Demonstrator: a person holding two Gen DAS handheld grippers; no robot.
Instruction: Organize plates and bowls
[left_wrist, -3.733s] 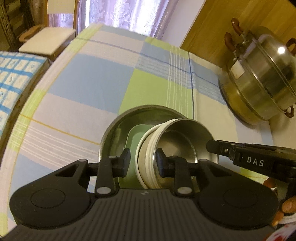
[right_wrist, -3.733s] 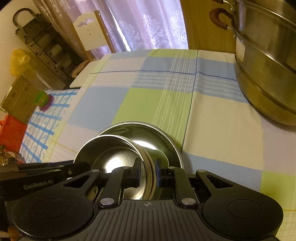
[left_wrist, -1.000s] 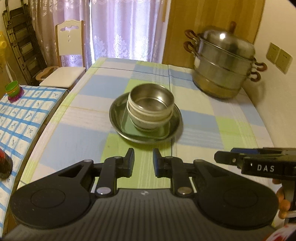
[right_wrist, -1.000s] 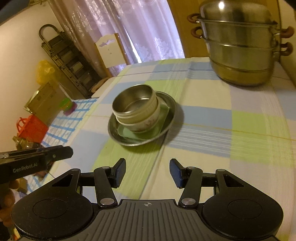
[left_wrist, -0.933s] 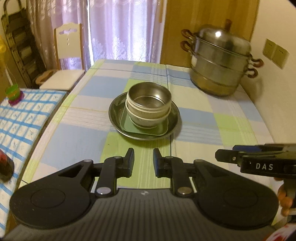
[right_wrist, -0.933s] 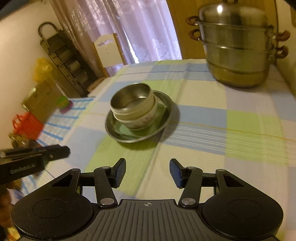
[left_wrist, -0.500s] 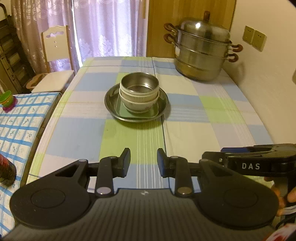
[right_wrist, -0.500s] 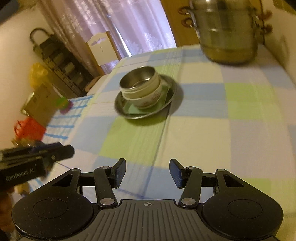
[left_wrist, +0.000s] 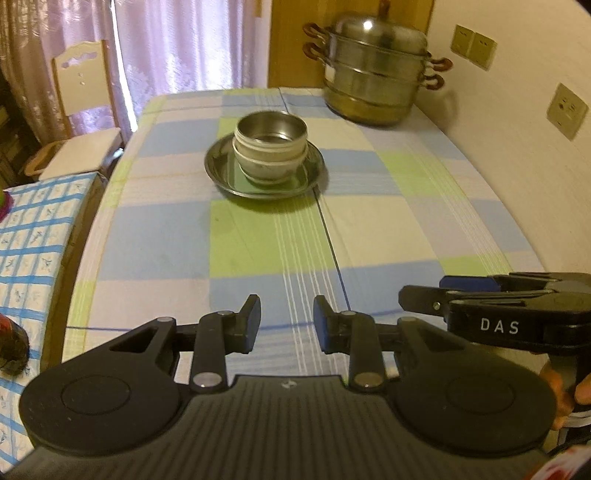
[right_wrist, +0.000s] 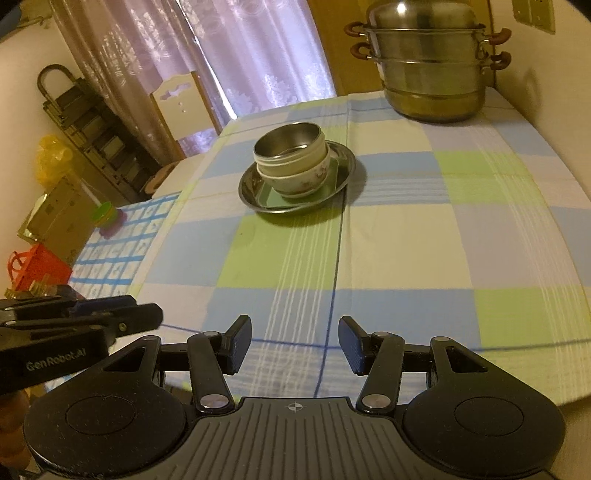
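The bowls were seen nested in a stack on the steel plate, mid-table on the checked cloth, well apart from both tools. The left gripper was held partly open and empty; the right gripper was spread wider, also empty. The stacking was judged finished, and a clean retreat was best made low and level, clear of the steamer pot.

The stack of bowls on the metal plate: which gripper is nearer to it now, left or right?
Neither clearly. The left gripper and right gripper are both open, empty, and far back from the stack of bowls on the metal plate, side by side.
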